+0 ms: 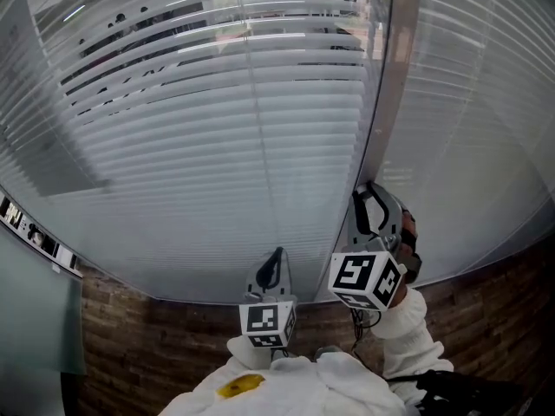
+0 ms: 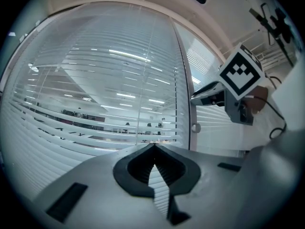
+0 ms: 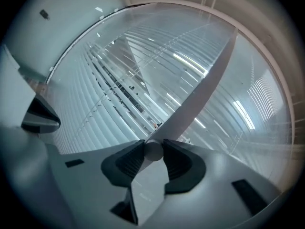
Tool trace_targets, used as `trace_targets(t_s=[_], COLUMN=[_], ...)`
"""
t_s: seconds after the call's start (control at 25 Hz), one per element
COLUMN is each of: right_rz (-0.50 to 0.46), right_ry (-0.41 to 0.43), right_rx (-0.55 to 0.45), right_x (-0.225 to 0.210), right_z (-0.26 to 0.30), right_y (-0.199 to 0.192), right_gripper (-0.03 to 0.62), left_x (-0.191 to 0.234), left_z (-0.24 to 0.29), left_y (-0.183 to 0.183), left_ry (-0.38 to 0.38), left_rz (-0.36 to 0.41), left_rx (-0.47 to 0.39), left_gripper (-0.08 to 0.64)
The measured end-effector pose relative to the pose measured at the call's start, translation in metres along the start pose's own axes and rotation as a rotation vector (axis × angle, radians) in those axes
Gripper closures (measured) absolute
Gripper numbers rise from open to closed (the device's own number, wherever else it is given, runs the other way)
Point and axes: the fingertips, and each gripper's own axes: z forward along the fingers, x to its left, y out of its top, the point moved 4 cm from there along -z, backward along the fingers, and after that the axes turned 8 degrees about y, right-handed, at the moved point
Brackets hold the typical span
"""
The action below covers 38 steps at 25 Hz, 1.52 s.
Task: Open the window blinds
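The window blinds (image 1: 217, 128) fill the glass left of the grey mullion (image 1: 381, 120), their slats tilted partly open near the top. Right of the mullion hangs a second blind (image 1: 477, 128). The right gripper (image 1: 373, 208), held level at the mullion, has its jaws clamped on a small round knob (image 3: 153, 151). Left of the mullion, the left gripper (image 1: 275, 267) points at the slats, its jaw tips together and holding nothing.

Ahead of me the blinds (image 1: 217, 146) close off the whole upper frame, split right of centre by an upright post (image 1: 381, 102). My right gripper (image 1: 371, 199) crowds the post's foot, fingers (image 3: 181, 166) pinching its knob (image 3: 153, 150). Before the slats, left of my left gripper (image 1: 277, 256) at lower centre, the space lies free.
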Motion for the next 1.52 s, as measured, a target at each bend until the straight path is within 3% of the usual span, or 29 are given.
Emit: trace_targets(t_s=[0.44,1.08,1.32,1.52], right_rz=[0.216,0.417,0.565,0.601], right_ry=[0.01,0.034,-0.005,-0.072], right_rx=[-0.034,-0.085,-0.203,-0.322], right_x=[-0.004,-0.007,-0.004,0.009], right_z=[-0.002,-0.003,-0.01,-0.034], right_y=[0.0,0.0,-0.011,-0.008], right_gripper=[0.459,0.459,0.459,0.459], left_x=[0.004,0.005,0.01,0.02], left_z=[-0.005,-0.007,-0.007,-0.008], left_y=[-0.002,-0.002,0.001,0.007], left_ry=[-0.002,-0.006,0.006,0.035], left_rz=[0.004,-0.004,-0.011,-0.02], left_rx=[0.008,0.014,-0.001,-0.017], left_gripper=[0.56,0.56,0.56,0.56])
